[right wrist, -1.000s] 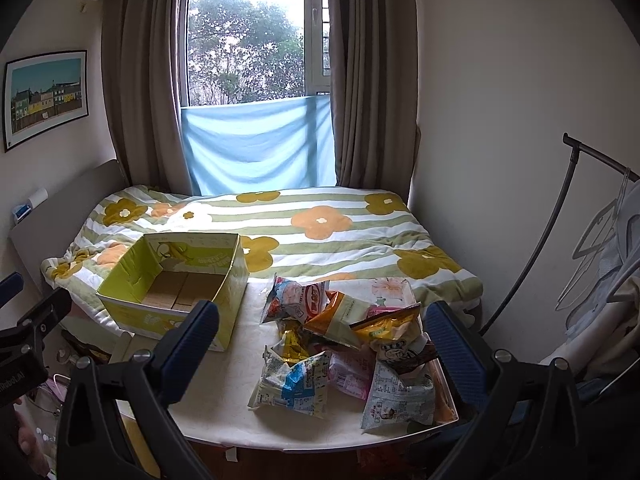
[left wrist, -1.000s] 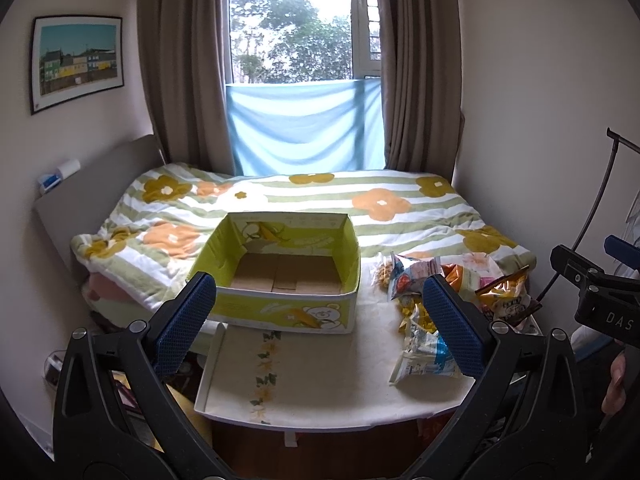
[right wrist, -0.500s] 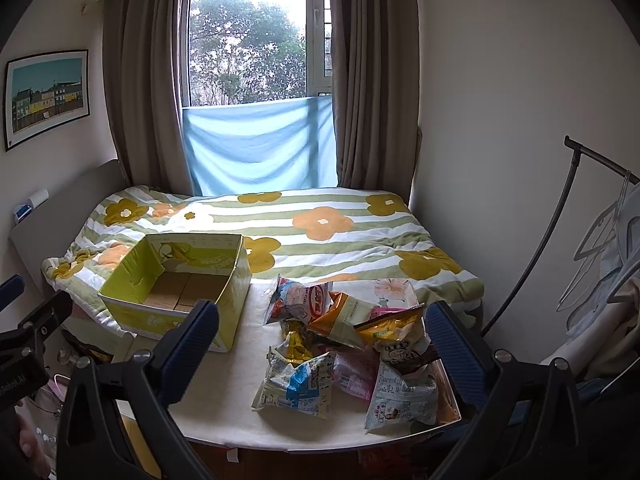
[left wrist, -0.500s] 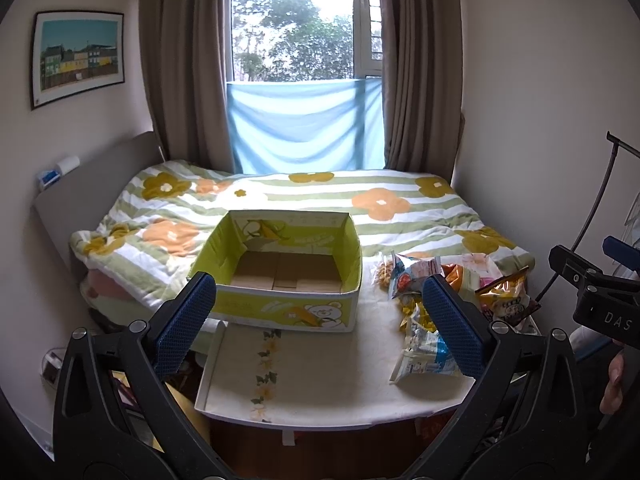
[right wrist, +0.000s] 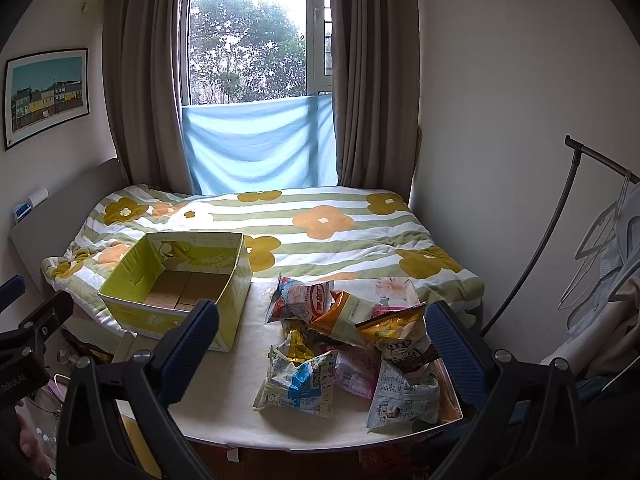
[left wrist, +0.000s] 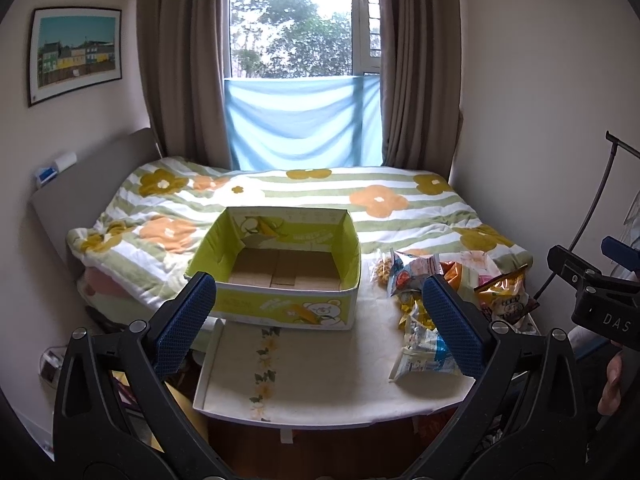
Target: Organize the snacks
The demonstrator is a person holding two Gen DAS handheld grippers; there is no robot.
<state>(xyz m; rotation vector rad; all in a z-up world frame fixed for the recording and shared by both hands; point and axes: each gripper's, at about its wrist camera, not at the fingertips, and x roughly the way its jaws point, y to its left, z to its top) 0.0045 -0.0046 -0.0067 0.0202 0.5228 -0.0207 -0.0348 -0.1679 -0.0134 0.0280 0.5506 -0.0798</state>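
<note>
A bed (right wrist: 280, 236) fills the far half of the room, covered by a green-striped quilt (left wrist: 400, 220) printed with orange and mustard flowers. A grey headboard (left wrist: 96, 176) stands along the left wall. Above it hangs a framed picture (left wrist: 74, 54) of coloured houses. Brown curtains (right wrist: 144, 100) flank the window (right wrist: 248, 40); a light blue cloth (right wrist: 260, 144) spans its lower part. A metal clothes rack (right wrist: 568, 208) with hangers stands at the right wall.
</note>
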